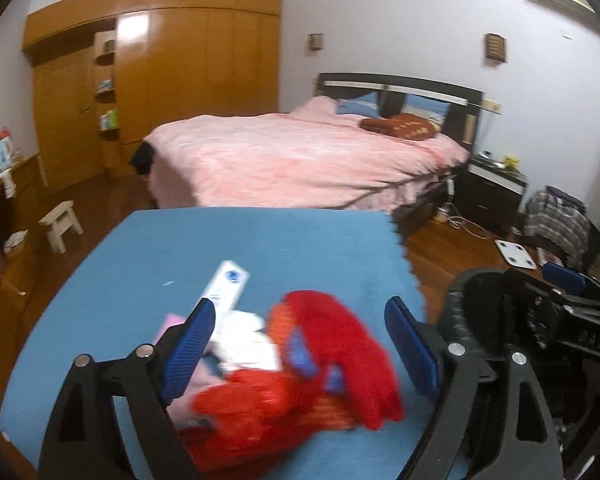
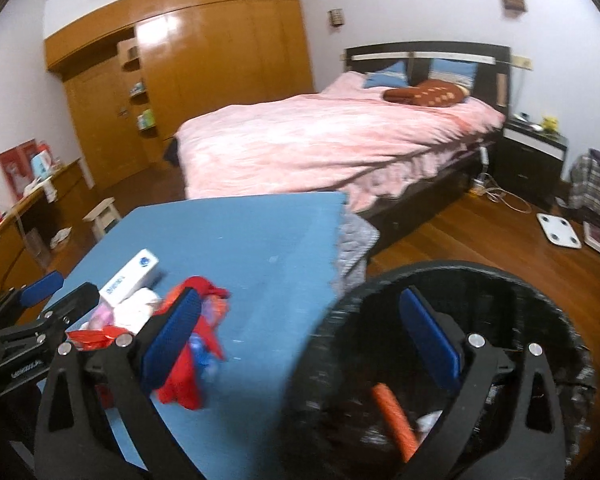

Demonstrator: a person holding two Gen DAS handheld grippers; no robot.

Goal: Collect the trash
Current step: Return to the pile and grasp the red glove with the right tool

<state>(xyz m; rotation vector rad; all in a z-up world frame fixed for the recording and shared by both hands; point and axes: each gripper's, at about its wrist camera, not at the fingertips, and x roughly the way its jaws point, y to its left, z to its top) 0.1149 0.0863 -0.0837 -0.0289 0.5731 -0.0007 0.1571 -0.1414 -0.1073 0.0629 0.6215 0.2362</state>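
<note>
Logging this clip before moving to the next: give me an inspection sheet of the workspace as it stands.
Surface: blue-covered table, mostly bare at its far end.
Job's things: red wrappers, white box and pale scraps heaped at the near left of the table; black bin beside the table's right edge holds an orange piece.
Clutter: white scale on the floor.
Grippers: left gripper open above the red wrappers, fingers not touching them; right gripper open, empty, right finger over the bin's mouth.
Cables: white cord on the floor by the nightstand.
Surroundings: bed with pink cover, wooden wardrobe, small stool.
</note>
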